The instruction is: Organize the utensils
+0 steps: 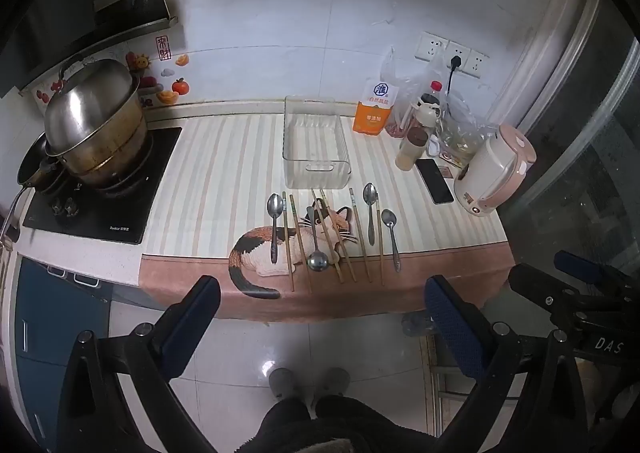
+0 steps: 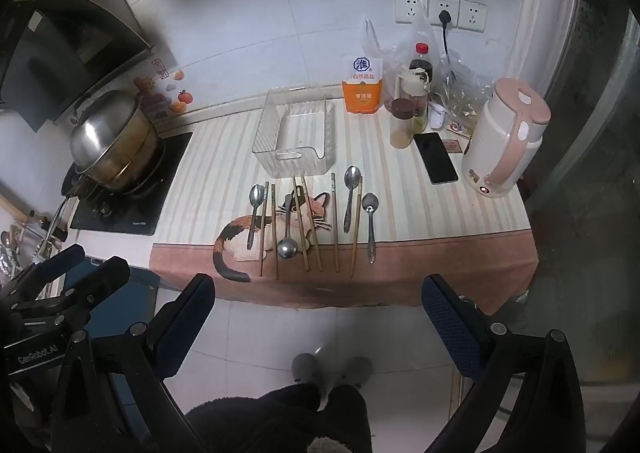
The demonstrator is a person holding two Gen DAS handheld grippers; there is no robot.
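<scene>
Now, left gripper (image 1: 322, 317): jaws wide, holding nothing, held off the counter's front edge.
Right gripper (image 2: 320, 315): jaws wide, nothing between them, also over the floor.
Metal spoons (image 1: 275, 225) and wooden chopsticks (image 1: 334, 237): in a row on the cat-print striped cloth (image 1: 208, 189).
Clear ribbed plastic bin (image 1: 316, 141): just behind them.
Pink-and-cream electric kettle (image 1: 494, 169): right of the row.

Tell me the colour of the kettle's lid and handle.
Pale pink on a cream body; the kettle shows best in the right wrist view.
</scene>
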